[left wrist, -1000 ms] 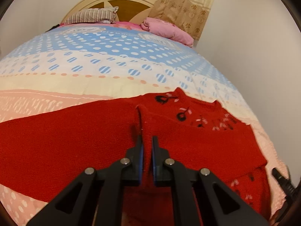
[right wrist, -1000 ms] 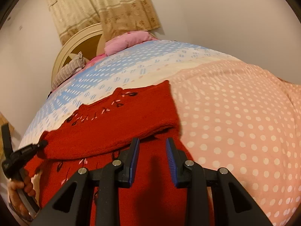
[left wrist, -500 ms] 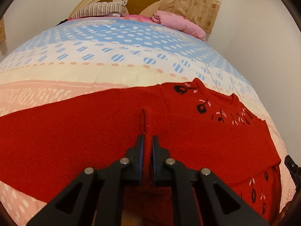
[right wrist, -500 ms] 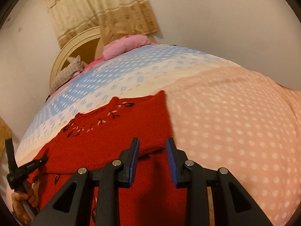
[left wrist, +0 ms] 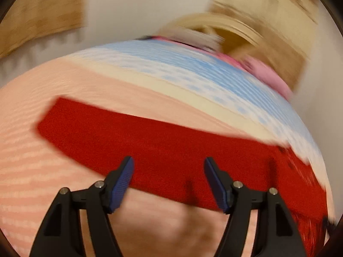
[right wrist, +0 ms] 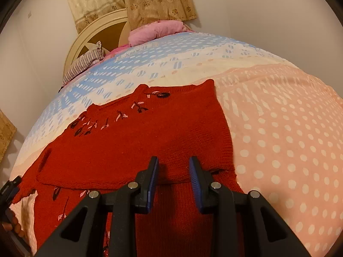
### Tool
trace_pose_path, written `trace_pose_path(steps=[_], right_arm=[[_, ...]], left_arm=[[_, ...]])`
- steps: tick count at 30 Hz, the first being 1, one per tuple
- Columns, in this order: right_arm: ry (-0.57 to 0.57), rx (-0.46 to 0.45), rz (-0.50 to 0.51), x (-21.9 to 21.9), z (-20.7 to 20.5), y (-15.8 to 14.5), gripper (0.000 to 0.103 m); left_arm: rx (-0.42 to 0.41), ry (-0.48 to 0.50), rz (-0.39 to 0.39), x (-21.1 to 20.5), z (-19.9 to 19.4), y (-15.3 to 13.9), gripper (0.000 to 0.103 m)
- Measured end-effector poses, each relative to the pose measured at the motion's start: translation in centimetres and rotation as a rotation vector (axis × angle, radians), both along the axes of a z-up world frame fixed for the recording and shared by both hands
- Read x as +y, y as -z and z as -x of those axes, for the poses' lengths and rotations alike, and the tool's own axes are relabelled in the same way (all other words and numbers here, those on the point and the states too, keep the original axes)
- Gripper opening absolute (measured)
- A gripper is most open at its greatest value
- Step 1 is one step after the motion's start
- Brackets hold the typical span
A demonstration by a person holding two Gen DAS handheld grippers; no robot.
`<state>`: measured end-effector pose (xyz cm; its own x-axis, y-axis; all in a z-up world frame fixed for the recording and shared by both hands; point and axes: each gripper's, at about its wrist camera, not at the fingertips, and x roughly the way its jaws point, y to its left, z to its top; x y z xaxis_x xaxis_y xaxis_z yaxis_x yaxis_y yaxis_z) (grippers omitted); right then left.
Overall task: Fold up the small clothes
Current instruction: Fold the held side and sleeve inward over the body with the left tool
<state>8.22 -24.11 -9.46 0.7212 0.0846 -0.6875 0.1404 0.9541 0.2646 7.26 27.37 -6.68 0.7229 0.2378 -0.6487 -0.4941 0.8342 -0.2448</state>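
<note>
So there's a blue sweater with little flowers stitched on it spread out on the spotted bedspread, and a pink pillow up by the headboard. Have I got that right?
Nearly. The sweater is red, not blue; the right wrist view shows it clearly. The rest holds: small flowers are stitched on it, it lies on the spotted bedspread, and a pink pillow sits up by the headboard.

My view: bed (right wrist: 278, 128) under dotted blue, cream and pink cover, red sweater (right wrist: 139, 145) spread flat, pink pillow (right wrist: 156, 31) and striped pillow (right wrist: 85, 63) by headboard (right wrist: 100, 32).
</note>
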Motion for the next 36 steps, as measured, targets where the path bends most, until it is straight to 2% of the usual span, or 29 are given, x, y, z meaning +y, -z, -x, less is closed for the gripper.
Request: trace_pose_path(steps=[2,5,8,14,15,18,21,22,23,27,30,34,36], right_arm=[[0.0,-0.001,-0.005,0.0,0.0,0.0,0.03],[0.005,-0.005,-0.019,-0.2,0.0,0.0,0.03],[0.006,-0.005,-0.02,-0.2,0.1,0.0,0.03],[0.006,-0.001,-0.014,-0.2,0.0,0.1,0.03],[0.007,-0.001,-0.014,-0.2,0.0,0.1,0.03],[0.006,-0.001,-0.012,-0.2,0.0,0.1,0.03],[0.006,0.002,-0.011,-0.2,-0.1,0.1,0.031],[0.007,0.003,-0.011,-0.2,-0.1,0.2,0.031],[0.008,0.003,-0.01,-0.2,-0.1,0.2,0.031],[0.009,0.003,-0.012,-0.1,-0.1,0.2,0.031],[0.009,0.003,-0.011,-0.1,-0.1,0.2,0.031],[0.009,0.004,-0.011,-0.1,-0.1,0.2,0.031],[0.01,0.003,-0.011,-0.1,-0.1,0.2,0.031]], left_arm=[[-0.002,-0.15,0.031,4.5,1.6,0.4,0.071],[-0.003,-0.278,0.141,9.2,3.1,1.7,0.071],[-0.044,-0.321,0.247,11.4,4.1,3.0,0.071],[-0.093,-0.328,0.267,11.9,2.8,3.3,0.071],[-0.103,-0.334,0.267,11.8,2.7,3.4,0.071],[-0.084,-0.348,0.237,11.5,1.8,3.6,0.059],[-0.068,-0.343,0.238,11.6,1.2,3.6,0.033],[-0.059,-0.339,0.248,11.7,1.1,3.8,0.017],[-0.05,-0.337,0.256,11.9,1.0,4.0,0.011],[-0.065,-0.323,0.262,11.8,1.3,3.9,0.01],[-0.068,-0.307,0.236,11.4,1.1,3.4,0.009],[-0.086,-0.242,0.123,9.0,-0.7,1.3,0.009],[-0.114,-0.168,0.062,6.6,-1.7,-0.4,0.009]])
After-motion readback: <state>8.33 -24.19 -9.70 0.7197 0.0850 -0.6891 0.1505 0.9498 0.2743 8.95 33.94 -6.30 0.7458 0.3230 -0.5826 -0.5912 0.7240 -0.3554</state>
